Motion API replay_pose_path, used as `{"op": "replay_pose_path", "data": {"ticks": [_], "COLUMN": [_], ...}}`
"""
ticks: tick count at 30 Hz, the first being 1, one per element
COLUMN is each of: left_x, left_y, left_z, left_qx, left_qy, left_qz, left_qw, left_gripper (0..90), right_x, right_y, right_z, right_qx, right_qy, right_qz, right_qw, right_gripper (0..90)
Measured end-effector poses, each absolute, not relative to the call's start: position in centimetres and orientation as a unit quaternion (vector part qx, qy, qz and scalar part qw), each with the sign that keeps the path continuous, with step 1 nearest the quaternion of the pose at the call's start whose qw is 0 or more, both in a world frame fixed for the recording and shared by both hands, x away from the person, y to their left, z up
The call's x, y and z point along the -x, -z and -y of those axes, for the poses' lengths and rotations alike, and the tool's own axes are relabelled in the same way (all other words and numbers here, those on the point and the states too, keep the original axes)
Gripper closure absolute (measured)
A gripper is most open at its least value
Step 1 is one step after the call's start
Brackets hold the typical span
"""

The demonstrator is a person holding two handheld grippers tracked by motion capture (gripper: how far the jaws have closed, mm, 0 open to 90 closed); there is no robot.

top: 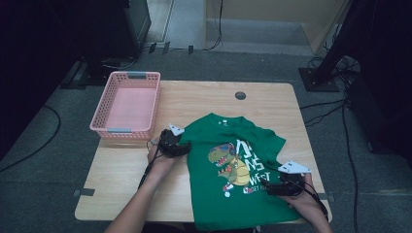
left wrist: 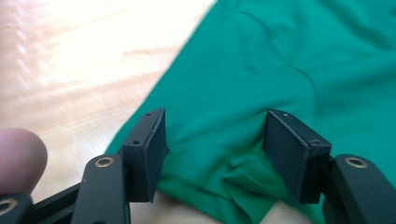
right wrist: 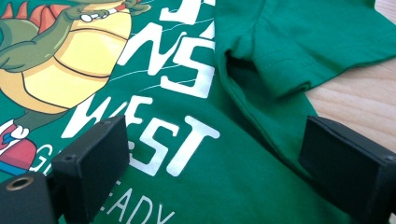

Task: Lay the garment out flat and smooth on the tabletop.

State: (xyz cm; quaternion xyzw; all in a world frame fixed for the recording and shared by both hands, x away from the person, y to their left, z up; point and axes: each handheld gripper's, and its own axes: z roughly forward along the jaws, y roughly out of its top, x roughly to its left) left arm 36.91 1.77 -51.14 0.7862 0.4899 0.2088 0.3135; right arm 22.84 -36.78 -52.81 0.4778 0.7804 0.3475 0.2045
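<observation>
1. Presently, one green cotton T-shirt (top: 233, 170) with a dinosaur print and white lettering lies face up, spread flat on one pale wooden table (top: 204, 97), its hem toward the person's edge.
2. One left gripper (top: 180, 149), black, two-jawed: released, jaws standing apart over the bunched left sleeve edge of the shirt, cloth between them but not pinched.
3. One right gripper (top: 278, 188), black, two-jawed: released, jaws wide over the shirt's right side, just below the folded right sleeve; nothing grasped.
4. One pink plastic lattice basket (top: 127, 103), rectangular, at the table's far left corner, well apart from the shirt.
5. Two hands, two forearms, entering from the near edge.
6. Risk, judged: the left jaws may catch only the top layer of the crumpled sleeve, because the cloth is bunched there; the fold would then drag unevenly.
7. Risk, judged: the right jaws stand wide and could close on body and sleeve together, skewing the shirt.
8. Risk, judged: uneven pulls could slide the hem off the near edge.
</observation>
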Motion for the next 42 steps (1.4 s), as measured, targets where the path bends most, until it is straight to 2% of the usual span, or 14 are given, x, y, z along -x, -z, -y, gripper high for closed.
{"op": "replay_pose_path", "data": {"ticks": [6,12,14,17,20,27,31,36,37,42], "left_x": [-39.2,-39.6,-39.2,-38.5,-38.0,-37.9,-38.1,-37.7,-37.7,-37.7], "left_y": [51.0,50.7,50.2,49.3,49.0,50.9,51.5,52.1,52.2,52.2], "left_z": [-0.8,-0.1,0.1,0.7,1.6,2.7,2.0,1.6,1.6,1.6], "left_qx": [-0.785,-0.785,-0.786,-0.783,-0.788,-0.806,-0.796,-0.785,-0.784,-0.784], "left_qy": [-0.231,-0.235,-0.228,-0.222,-0.216,-0.202,-0.194,-0.209,-0.210,-0.210], "left_qz": [-0.493,-0.501,-0.495,-0.487,-0.475,-0.465,-0.468,-0.459,-0.460,-0.460], "left_qw": [0.297,0.278,0.291,0.317,0.327,0.305,0.331,0.359,0.361,0.361], "left_gripper": [40.0,37.3,35.2,33.9,32.8,31.1,30.7,30.7,30.7,30.6], "right_x": [-21.8,-20.8,-20.4,-20.5,-20.6,-20.5,-20.7,-22.5,-23.1,-27.4], "right_y": [52.8,52.8,52.6,52.1,52.1,52.4,51.8,49.4,48.8,47.8], "right_z": [35.4,33.9,33.7,34.1,34.3,33.7,34.2,36.1,36.6,38.8], "right_qx": [-0.506,-0.523,-0.520,-0.534,-0.545,-0.540,-0.540,-0.560,-0.566,-0.607], "right_qy": [-0.341,-0.335,-0.331,-0.359,-0.360,-0.348,-0.360,-0.365,-0.369,-0.340], "right_qz": [-0.762,-0.750,-0.751,-0.737,-0.729,-0.736,-0.731,-0.706,-0.697,-0.670], "right_qw": [0.217,0.228,0.236,0.205,0.206,0.215,0.210,0.234,0.238,0.258], "right_gripper": [8.3,8.2,8.2,8.3,8.4,8.4,8.5,15.8,19.6,27.8]}}
